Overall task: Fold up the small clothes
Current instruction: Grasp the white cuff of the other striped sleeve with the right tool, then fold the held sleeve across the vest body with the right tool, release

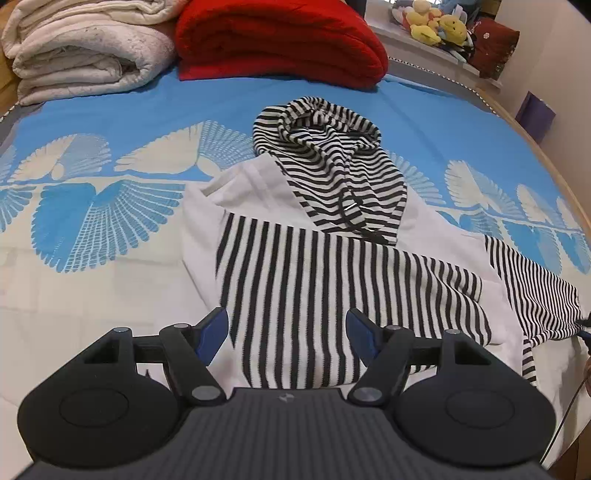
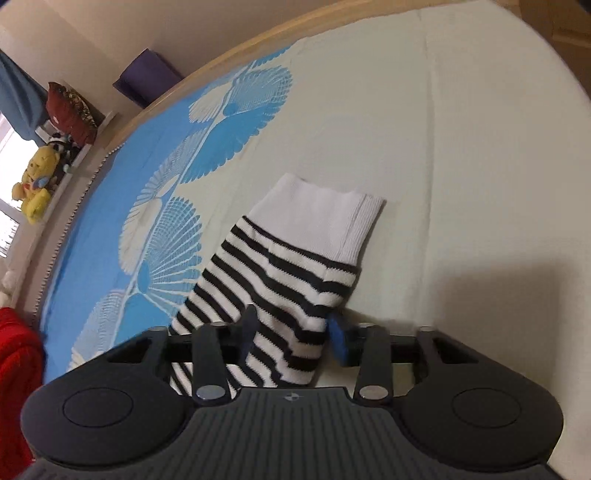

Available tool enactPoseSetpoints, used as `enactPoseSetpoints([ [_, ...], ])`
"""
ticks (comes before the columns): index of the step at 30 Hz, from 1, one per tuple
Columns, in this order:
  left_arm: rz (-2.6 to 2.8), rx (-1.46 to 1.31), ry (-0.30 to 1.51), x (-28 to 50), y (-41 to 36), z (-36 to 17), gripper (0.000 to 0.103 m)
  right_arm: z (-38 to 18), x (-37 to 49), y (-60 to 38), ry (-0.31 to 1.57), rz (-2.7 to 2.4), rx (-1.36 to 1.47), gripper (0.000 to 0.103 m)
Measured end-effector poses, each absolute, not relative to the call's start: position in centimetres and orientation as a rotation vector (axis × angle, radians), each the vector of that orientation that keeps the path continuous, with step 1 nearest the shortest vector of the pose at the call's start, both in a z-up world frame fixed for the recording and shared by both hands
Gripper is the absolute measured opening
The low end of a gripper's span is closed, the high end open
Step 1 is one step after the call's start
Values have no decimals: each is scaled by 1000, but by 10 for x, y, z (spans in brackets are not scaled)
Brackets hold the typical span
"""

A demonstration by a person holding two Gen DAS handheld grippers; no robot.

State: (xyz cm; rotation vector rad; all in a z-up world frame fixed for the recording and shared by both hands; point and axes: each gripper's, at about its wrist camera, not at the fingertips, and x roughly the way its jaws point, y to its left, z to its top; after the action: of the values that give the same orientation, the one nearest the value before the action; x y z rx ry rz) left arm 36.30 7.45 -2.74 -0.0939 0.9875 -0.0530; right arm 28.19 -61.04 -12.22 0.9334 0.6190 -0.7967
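A small white hoodie (image 1: 454, 240) with black-and-white striped hood (image 1: 332, 155) lies face up on the bed. One striped sleeve (image 1: 332, 291) is folded across its body. My left gripper (image 1: 287, 332) is open and empty, just above that folded sleeve near the hem. The other striped sleeve (image 1: 535, 295) stretches out to the right. In the right wrist view this sleeve (image 2: 273, 295) with its white cuff (image 2: 325, 221) lies between my right gripper's (image 2: 293, 338) fingers, which are partly closed around it and touch its sides.
The bed has a blue and cream leaf-print sheet (image 1: 110, 206). A folded white blanket (image 1: 81, 48) and a red blanket (image 1: 277, 40) lie at the far side. Plush toys (image 1: 436, 22) sit on a shelf past the wooden bed edge (image 1: 546, 155).
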Motion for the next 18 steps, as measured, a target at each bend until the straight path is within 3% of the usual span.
enactPoseSetpoints([
  [2,-42,-96,987,362,80,-27,75,-117,291,-603,665,-847,826,7],
  [3,-36,-99,987,362,84,-27,75,-114,293,-599,662,-854,794,6],
  [9,9,-130,973,356,113,-21,75,-46,333,-512,525,-752,367,5],
  [13,45,-165,965,353,136,-16,75,5,344,-367,389,-358,90,5],
  [16,75,-221,961,353,152,-14,75,21,328,-263,366,49,71,5],
  [18,88,-254,964,353,159,-14,75,17,321,-210,459,327,104,6],
])
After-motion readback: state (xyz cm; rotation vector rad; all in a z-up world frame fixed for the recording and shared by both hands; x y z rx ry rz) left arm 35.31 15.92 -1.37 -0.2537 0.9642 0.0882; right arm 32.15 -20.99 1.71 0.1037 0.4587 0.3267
